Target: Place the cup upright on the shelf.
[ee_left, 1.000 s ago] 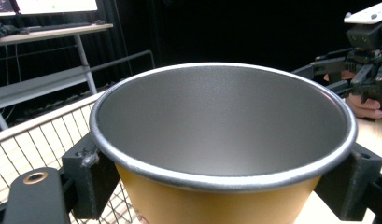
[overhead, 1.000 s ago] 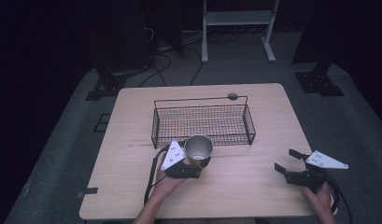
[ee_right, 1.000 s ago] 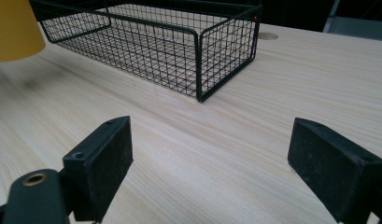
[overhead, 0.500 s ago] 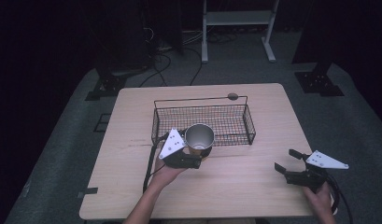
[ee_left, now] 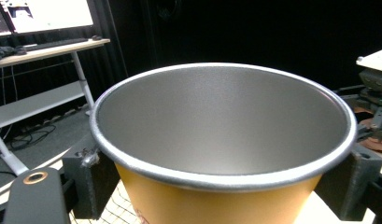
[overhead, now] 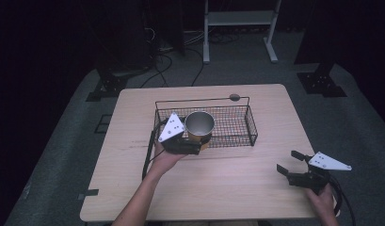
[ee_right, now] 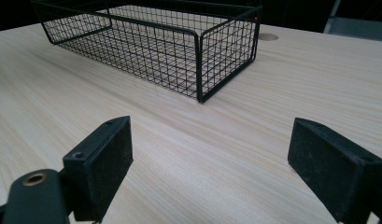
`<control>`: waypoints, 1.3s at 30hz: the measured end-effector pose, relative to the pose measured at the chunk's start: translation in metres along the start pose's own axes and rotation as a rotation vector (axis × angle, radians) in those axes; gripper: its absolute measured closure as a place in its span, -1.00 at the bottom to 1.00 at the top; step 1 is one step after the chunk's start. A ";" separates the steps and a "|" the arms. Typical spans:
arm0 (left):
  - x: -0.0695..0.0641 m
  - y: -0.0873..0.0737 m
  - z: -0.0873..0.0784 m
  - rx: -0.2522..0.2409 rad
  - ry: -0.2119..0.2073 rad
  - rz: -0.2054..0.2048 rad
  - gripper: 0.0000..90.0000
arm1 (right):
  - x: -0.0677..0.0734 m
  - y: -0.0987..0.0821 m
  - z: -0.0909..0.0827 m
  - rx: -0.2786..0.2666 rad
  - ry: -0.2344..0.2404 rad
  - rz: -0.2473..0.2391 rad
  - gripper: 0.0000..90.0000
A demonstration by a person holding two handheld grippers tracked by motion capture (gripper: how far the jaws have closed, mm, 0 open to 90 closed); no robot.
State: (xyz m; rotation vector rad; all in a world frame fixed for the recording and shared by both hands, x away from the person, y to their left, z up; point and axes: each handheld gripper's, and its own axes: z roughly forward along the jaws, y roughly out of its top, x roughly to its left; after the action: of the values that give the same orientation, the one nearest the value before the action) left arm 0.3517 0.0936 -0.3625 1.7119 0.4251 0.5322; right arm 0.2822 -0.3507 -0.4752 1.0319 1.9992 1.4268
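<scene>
Yellow cup [overhead: 199,126] clamped in left gripper [overhead: 196,146] over wire basket [overhead: 237,126]; right gripper [overhead: 290,165] agape.

Over the last second the left tool [overhead: 196,141] carries the paper cup [overhead: 199,126] away from the near part of the surface [overhead: 228,188] and towards the wire basket [overhead: 246,127]. A second ago the cup is in front of the basket's near wall; half a second ago it is at that wall; now it is held over the basket's left part, across the near rim. The person's forearm reaches farther forward.
</scene>
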 end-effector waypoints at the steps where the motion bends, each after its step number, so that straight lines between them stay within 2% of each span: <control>1: 0.002 0.001 0.001 -0.001 -0.001 -0.001 -0.70 | 0.000 0.000 0.000 0.002 0.000 0.000 -0.71; 9: 0.018 0.007 0.013 0.006 -0.004 -0.028 -0.70 | 0.000 0.000 0.000 0.000 -0.001 -0.002 -0.71; 13: 0.025 0.008 0.018 0.022 0.003 -0.023 -0.70 | 0.000 0.000 0.000 -0.002 0.001 0.001 -0.71; 18: 0.035 0.005 0.023 0.032 0.009 -0.045 -0.70 | 0.000 0.000 0.000 -0.001 0.000 -0.003 -0.71; 24: 0.044 0.004 0.028 0.042 0.011 -0.056 -0.70 | 0.000 0.000 0.000 -0.001 0.001 -0.003 -0.71; 26: 0.047 0.005 0.030 0.047 0.012 -0.047 -0.70 | 0.000 0.000 0.000 -0.001 -0.001 -0.003 -0.71; 32: 0.055 0.007 0.038 0.062 0.000 -0.049 -0.70 | 0.000 0.000 0.000 -0.001 0.001 -0.001 -0.71; 39: 0.067 0.001 0.050 0.090 -0.013 -0.059 -0.70 | 0.000 0.000 0.000 -0.003 0.002 -0.004 -0.71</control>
State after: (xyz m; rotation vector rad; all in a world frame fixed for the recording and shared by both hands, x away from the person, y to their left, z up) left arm 0.4351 0.0893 -0.3613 1.7825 0.4955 0.4653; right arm 0.2823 -0.3508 -0.4751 1.0245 1.9990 1.4287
